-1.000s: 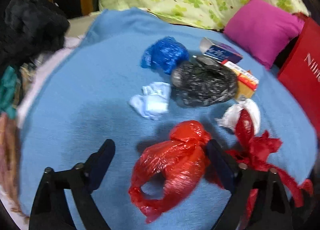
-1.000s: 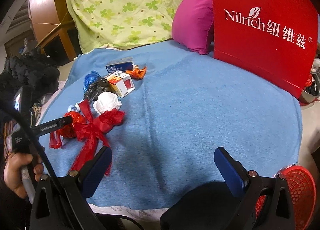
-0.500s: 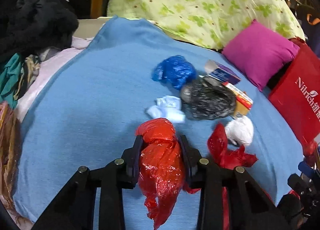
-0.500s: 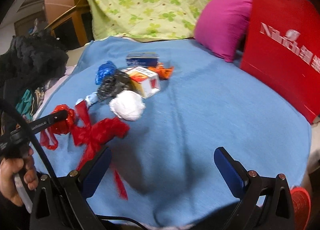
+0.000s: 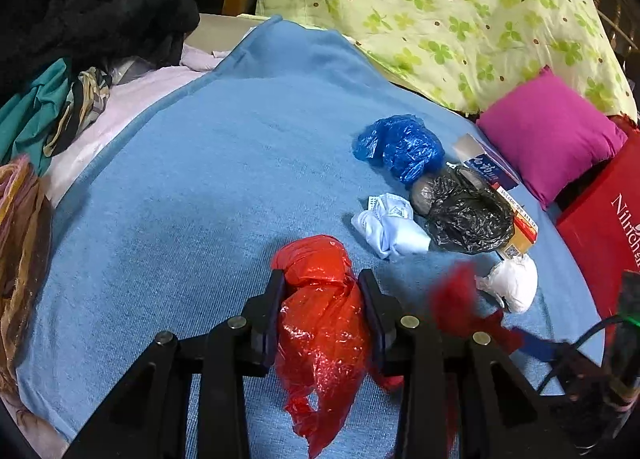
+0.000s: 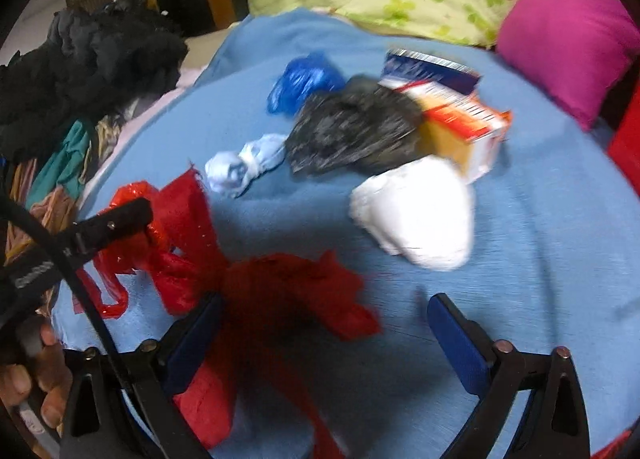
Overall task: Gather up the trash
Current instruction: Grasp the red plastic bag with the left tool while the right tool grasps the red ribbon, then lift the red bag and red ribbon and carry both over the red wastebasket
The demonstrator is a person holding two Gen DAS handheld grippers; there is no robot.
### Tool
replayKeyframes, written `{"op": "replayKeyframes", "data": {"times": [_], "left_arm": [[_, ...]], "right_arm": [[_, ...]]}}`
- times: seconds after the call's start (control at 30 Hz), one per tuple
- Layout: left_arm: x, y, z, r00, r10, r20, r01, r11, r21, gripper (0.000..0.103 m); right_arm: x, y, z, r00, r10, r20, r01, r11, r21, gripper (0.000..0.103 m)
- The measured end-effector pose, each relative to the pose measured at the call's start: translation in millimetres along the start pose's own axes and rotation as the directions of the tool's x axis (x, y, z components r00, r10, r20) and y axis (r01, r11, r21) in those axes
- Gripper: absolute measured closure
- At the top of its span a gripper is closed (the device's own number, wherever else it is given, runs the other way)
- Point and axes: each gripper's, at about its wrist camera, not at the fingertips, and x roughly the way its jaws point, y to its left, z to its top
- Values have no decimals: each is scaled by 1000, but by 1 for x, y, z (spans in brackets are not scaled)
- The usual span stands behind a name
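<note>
My left gripper [image 5: 322,299] is clenched on the red plastic bag [image 5: 324,335], low centre of the left wrist frame, on the blue blanket [image 5: 200,187]. My right gripper [image 6: 324,323] is closing; the red ribbon scrap [image 6: 296,291] lies between its jaws against the left pad, not pinched by both. In the right wrist frame, up and right of it lie the white wad [image 6: 416,211], black bag [image 6: 352,131], blue bag [image 6: 304,79], pale blue wad [image 6: 244,163] and orange carton [image 6: 464,127]. A pink cushion [image 6: 568,35] sits upper right.
</note>
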Motion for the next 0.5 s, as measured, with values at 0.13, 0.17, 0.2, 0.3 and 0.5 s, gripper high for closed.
{"op": "replayKeyframes", "data": {"times": [0.13, 0.17, 0.2, 0.3, 0.5], "left_arm": [[1, 0, 0, 1000, 12, 4, -12, 1000, -1, 62], [1, 0, 0, 1000, 15, 6, -15, 1000, -3, 62], [2, 1, 0, 1000, 18, 6, -18, 1000, -4, 61], [1, 0, -1, 1000, 29, 11, -29, 1000, 0, 61], [5, -6, -4, 999, 51, 3, -51, 998, 26, 55]], "right_arm": [[-6, 0, 3, 997, 74, 10, -74, 997, 22, 62], [-9, -1, 3, 997, 69, 17, -70, 997, 17, 63], [-11, -3, 3, 998, 58, 21, -59, 998, 16, 63], [-31, -22, 1, 998, 32, 51, -35, 997, 66, 64], [-87, -86, -20, 990, -91, 112, 71, 983, 171, 64]]}}
